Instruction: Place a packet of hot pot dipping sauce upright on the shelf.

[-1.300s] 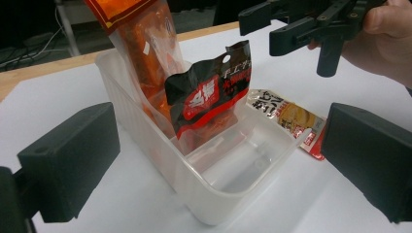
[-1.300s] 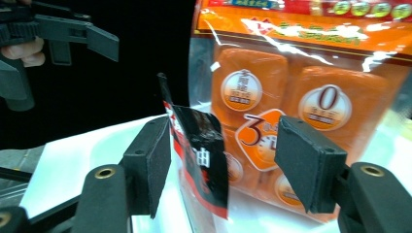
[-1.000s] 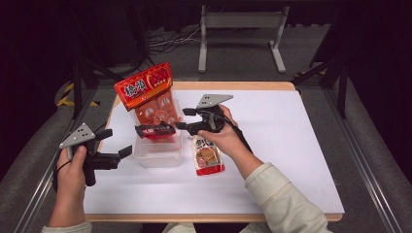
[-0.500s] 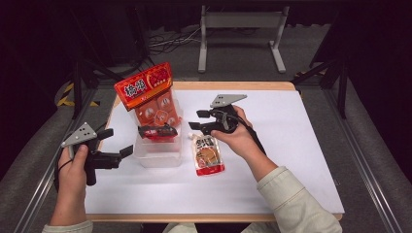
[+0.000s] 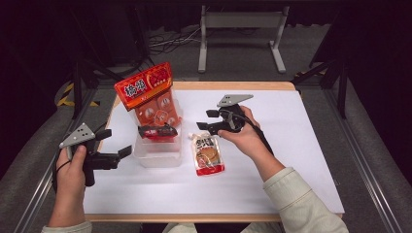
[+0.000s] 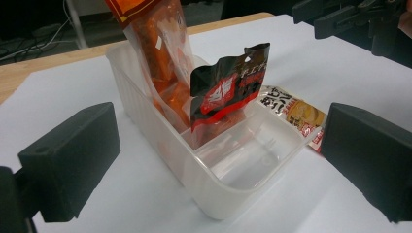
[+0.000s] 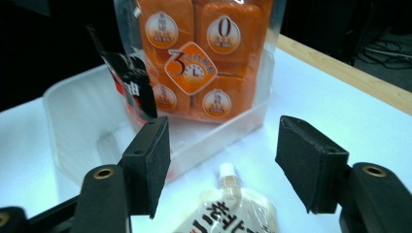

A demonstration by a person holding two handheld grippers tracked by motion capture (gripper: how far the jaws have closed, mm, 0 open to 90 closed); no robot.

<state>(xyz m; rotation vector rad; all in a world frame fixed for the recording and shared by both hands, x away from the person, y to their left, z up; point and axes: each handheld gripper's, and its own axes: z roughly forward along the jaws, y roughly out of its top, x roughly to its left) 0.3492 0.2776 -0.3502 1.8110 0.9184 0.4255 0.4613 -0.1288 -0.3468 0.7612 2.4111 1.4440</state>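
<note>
On my desk (image 5: 291,160) the clear plastic rectangular tub (image 5: 158,156) sits left of centre. Inside it, at the far end, the tall orange snack bag (image 5: 151,99) stands upright, and the small black-and-red sachet (image 5: 158,131) leans just in front of it; the near end of the tub is free. The flat spouted pouch (image 5: 208,154) lies on the desk just right of the tub. My left gripper (image 5: 112,145) is left of the tub, my right gripper (image 5: 206,120) behind the pouch.

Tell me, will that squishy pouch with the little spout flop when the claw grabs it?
Probably. The spouted pouch lies flat on the table and looks soft, so it would likely sag. Its glossy skin may slip between the open right gripper pads.
</note>
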